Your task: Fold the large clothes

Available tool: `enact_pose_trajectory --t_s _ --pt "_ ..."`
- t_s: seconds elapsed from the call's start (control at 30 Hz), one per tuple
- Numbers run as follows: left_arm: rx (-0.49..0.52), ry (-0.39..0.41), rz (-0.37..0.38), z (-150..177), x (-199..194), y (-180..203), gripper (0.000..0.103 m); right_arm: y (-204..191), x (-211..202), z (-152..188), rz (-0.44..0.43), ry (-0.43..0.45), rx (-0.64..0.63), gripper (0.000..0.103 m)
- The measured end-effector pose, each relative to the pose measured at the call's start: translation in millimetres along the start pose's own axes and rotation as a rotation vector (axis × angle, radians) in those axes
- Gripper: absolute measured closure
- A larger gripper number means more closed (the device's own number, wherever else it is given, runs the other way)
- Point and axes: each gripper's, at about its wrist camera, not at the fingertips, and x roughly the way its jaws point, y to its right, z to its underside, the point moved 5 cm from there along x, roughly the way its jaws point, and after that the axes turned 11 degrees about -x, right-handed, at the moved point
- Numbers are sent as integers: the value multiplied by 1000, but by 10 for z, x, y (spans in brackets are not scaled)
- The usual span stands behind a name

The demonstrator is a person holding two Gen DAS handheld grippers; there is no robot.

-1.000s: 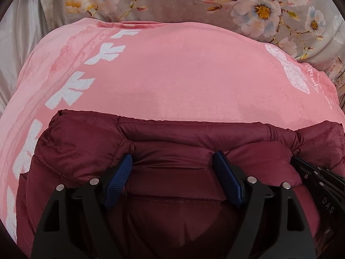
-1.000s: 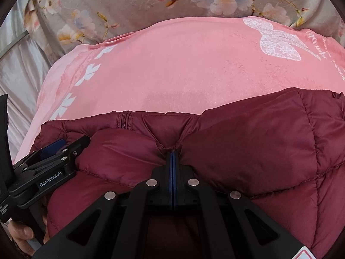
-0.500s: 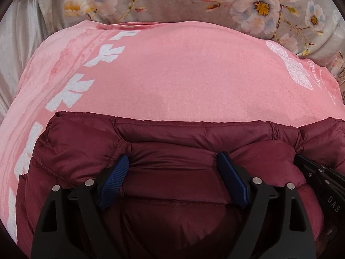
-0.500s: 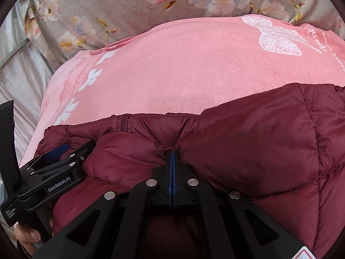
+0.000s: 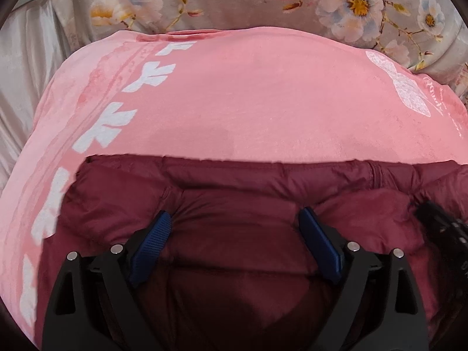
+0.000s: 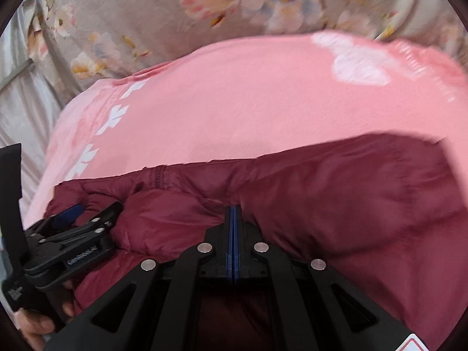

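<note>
A dark red puffer jacket (image 5: 234, 187) lies on a pink blanket (image 5: 248, 102), its far edge running straight across; it also shows in the right wrist view (image 6: 351, 193). My left gripper (image 5: 235, 225) is open, its blue pads (image 5: 152, 239) pressed down on the jacket with a wide padded section between them. My right gripper (image 6: 233, 213) is shut on a pinch of the jacket's fabric near its zipper (image 6: 158, 177). The left gripper also shows at the left of the right wrist view (image 6: 76, 228), held by a hand.
The pink blanket (image 6: 248, 102) has white leaf prints (image 5: 99, 137) along its left and a white bow print (image 5: 409, 93) at right. Floral bedding (image 5: 263, 3) lies beyond it, and grey satin fabric (image 5: 20, 82) at the left.
Both grippers have drawn back toward me with the jacket, so more pink blanket shows beyond its edge. The right wrist view has tilted and is blurred. Jaws are unchanged.
</note>
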Motion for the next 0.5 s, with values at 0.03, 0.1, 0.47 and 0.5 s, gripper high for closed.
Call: enact_pose_trajectory --t_s 0.03,0.1,0.47,0.5 --pt "-18 3 21 39 -170 -50 16 -49 -163 11 -4 31 -9 96" --pt "-44 16 50 119 -419 -117 16 -143 -484 109 -32 68 -31 95" --pt "-12 20 6 672 -615 -61 12 -466 -540 640 -52 21 -92 95" --pt "-9 26 1 683 -602 -64 10 -478 -535 669 -45 22 -97 95"
